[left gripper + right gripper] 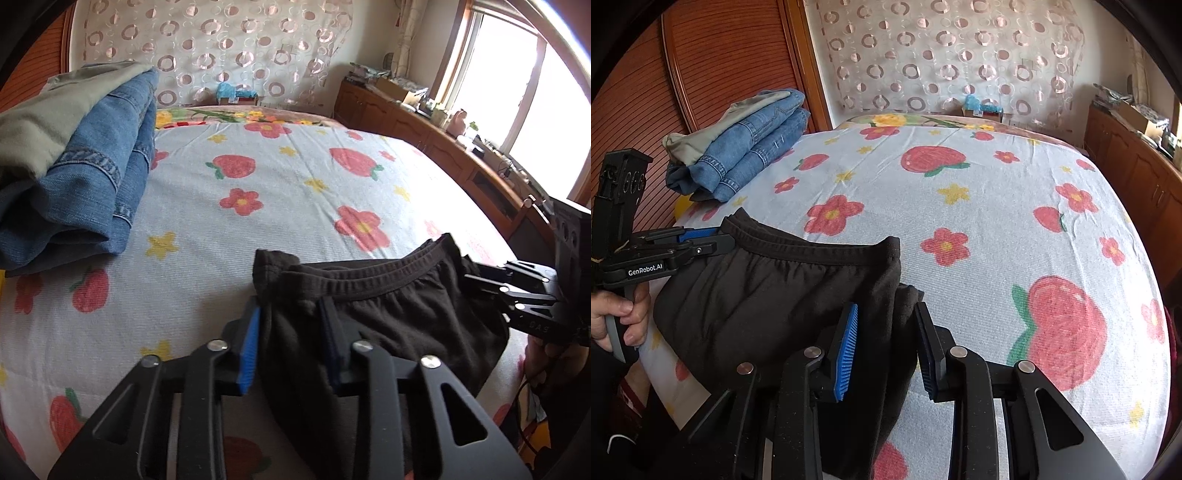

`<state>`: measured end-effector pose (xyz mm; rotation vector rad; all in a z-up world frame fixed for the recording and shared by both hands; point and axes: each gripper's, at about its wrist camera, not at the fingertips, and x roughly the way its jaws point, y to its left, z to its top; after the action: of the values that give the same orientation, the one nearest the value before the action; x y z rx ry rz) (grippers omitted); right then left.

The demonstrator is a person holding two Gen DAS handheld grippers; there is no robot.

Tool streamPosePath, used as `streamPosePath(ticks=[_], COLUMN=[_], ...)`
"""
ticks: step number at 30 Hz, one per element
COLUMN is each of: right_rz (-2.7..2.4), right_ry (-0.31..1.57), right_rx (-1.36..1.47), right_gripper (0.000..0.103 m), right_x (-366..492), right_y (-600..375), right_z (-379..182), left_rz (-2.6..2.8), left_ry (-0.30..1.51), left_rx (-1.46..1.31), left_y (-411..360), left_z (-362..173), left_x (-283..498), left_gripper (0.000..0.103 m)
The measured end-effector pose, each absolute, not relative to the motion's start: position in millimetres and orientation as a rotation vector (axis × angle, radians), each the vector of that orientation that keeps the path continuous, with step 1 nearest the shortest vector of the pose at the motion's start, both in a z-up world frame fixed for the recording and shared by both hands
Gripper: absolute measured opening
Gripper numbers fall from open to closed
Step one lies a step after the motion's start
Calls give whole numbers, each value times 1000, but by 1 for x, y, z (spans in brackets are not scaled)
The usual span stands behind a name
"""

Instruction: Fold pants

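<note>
Beside black pants (775, 295) | folded jeans (746, 155) | left gripper (291, 332), right gripper (886, 343) clamped

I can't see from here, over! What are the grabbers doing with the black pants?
Left gripper and right gripper: each shut on a waistband corner of the black pants. Pants held over the bed. Folded jeans off to the left, clear.

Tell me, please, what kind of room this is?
Most likely a bedroom in a home. A wide bed with a strawberry-and-flower sheet fills the view, folded jeans are stacked on it, and wooden cabinets run under a sunny window.
</note>
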<state>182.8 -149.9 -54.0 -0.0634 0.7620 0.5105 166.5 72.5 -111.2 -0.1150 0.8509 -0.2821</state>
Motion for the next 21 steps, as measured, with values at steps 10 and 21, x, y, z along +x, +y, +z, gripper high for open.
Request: streamPosePath(ticks=[10, 21], right_rz=[520, 538], right_ry=[728, 612], right_rx=[-71, -38], right_gripper=[10, 9], right_x=[172, 139], right_y=[-148, -160], right_z=[-49, -19], left_rz=[-280, -293], left_ry=[728, 588], left_rx=[-82, -49], left_y=[65, 56], left_z=[-85, -40], left_x=[140, 116], left_gripper=[15, 10])
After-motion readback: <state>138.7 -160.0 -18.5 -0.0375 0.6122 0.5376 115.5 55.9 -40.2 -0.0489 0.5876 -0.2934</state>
